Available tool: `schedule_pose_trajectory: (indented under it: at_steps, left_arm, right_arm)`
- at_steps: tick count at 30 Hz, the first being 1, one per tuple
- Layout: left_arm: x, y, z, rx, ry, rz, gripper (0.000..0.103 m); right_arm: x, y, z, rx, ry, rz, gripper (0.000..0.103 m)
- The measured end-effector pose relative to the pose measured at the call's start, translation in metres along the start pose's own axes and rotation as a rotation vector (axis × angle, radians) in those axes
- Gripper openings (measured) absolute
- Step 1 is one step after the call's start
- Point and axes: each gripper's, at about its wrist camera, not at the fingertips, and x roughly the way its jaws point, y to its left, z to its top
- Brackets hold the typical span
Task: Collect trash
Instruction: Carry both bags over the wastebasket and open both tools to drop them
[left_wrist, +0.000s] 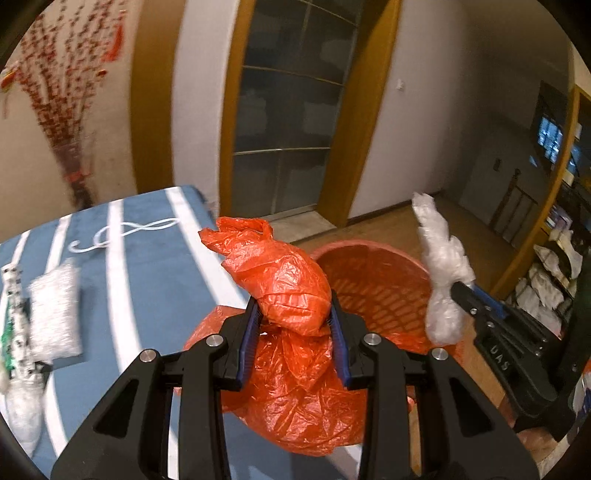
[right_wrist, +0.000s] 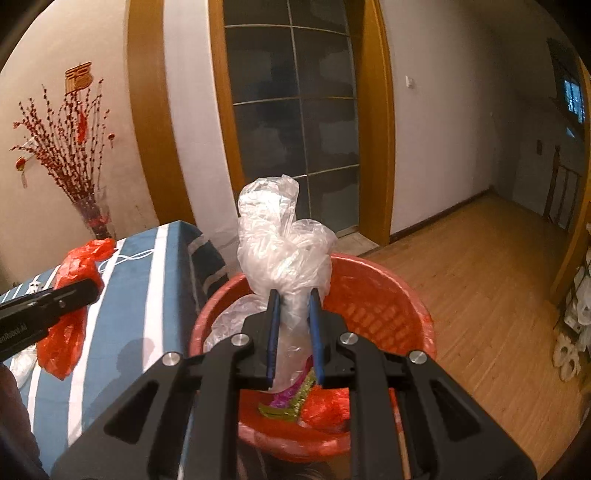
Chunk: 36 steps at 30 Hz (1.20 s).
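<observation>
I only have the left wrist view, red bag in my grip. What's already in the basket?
Observer: The basket holds a purple-green wrapper, clear plastic and a red scrap.
Operator: Where's the right gripper?
Observer: The right gripper is above the basket, shut on the clear bag.
Operator: And mine?
Observer: The left gripper with the red bag shows over the striped table, left of the basket.

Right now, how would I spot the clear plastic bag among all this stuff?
Find the red basket on the wood floor beside the blue striped table. Above it, the right gripper pinches the clear plastic bag; unlike the orange bag, it is see-through and colourless.
</observation>
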Motion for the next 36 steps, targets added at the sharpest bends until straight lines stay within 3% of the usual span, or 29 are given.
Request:
schedule_pose_trajectory:
  at_steps: [11,20,25,36]
  left_arm:
    - [0.049,-0.030,0.003,0.058,0.053,-0.092,0.034]
    - [0.077,-0.045,0.002,0.077,0.095,-0.118,0.035]
    - [0.091,-0.043,-0.003,0.074,0.127,-0.095,0.053]
    - [0.087,-0.015,-0.018,0.062,0.157,0.041,0.068]
  right_arm:
    - [0.013,-0.029,0.000,0.059,0.005,-0.012,0.016]
    - [0.030,-0.048,0.003,0.097,0.015,-0.003,0.017]
    - [0.042,-0.056,-0.002,0.122,0.039,0.002,0.024]
    - [0.048,-0.066,-0.018,0.136,0.076,-0.044,0.061]
